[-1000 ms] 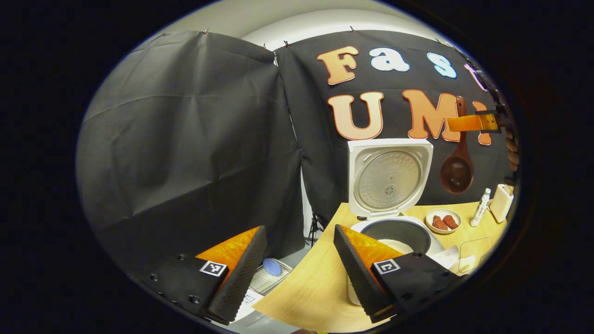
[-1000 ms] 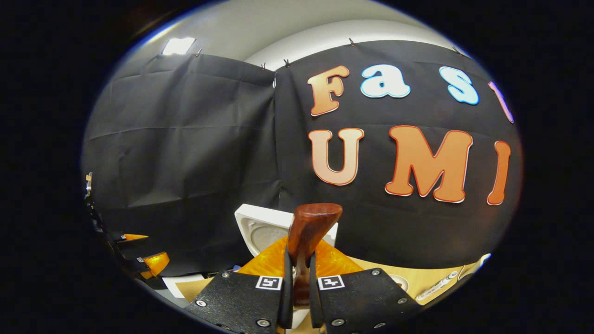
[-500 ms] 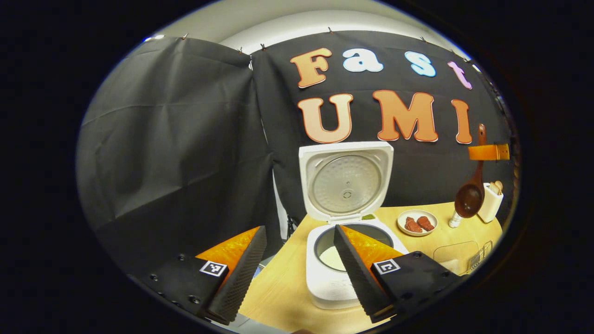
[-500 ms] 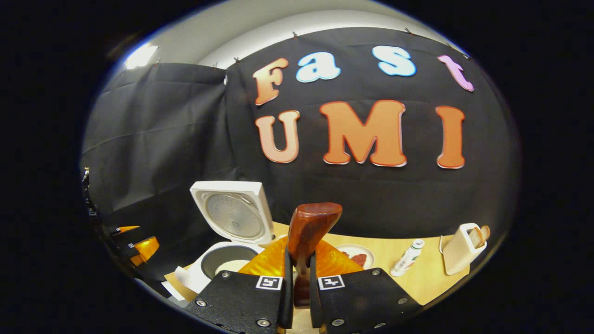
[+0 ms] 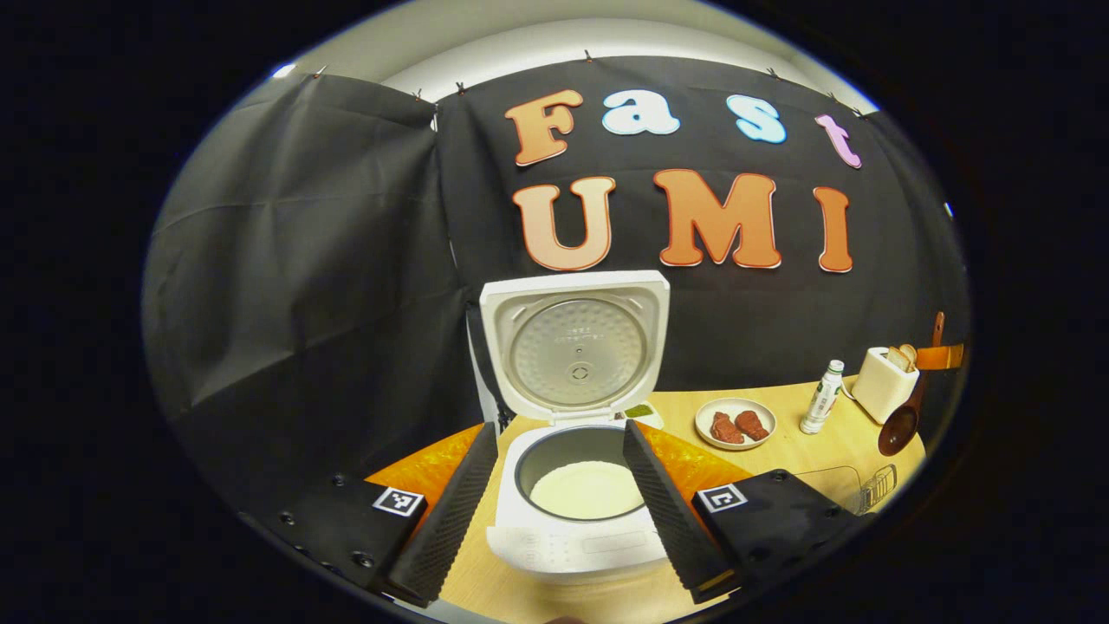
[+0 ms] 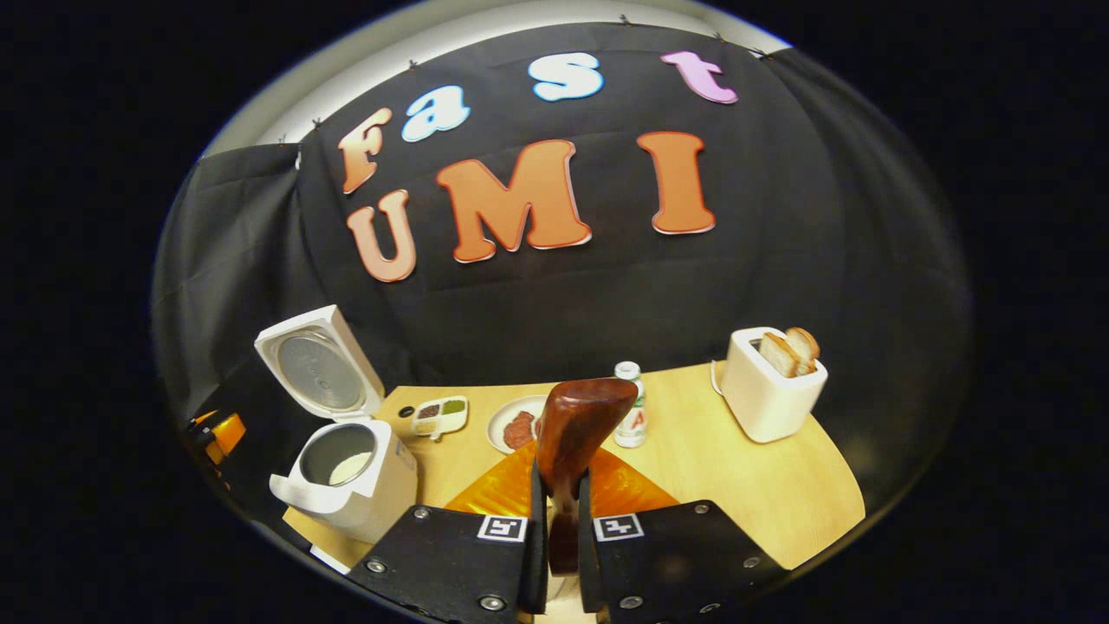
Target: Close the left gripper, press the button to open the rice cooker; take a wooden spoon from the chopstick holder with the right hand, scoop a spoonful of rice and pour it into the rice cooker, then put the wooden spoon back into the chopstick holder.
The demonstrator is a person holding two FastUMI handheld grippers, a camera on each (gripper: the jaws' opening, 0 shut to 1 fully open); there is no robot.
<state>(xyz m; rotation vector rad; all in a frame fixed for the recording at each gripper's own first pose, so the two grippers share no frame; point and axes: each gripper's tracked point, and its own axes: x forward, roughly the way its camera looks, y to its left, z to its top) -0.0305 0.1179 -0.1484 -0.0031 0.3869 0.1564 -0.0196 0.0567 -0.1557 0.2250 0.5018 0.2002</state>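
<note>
The surface (image 6: 780, 485) carries the cooker (image 5: 576, 485) at its left end, lid up, rice (image 5: 587, 490) inside. Left gripper (image 5: 560, 507) hovers before it, jaws wide. Right gripper (image 6: 555, 555) clamps the spoon (image 6: 576, 425) handle above the surface.

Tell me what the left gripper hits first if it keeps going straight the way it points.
Probably the rice cooker: it sits right between the open left gripper's fingers, lid up, rice showing in the pot. Its front panel looks nearest, though depth is hard to judge through this lens.
</note>
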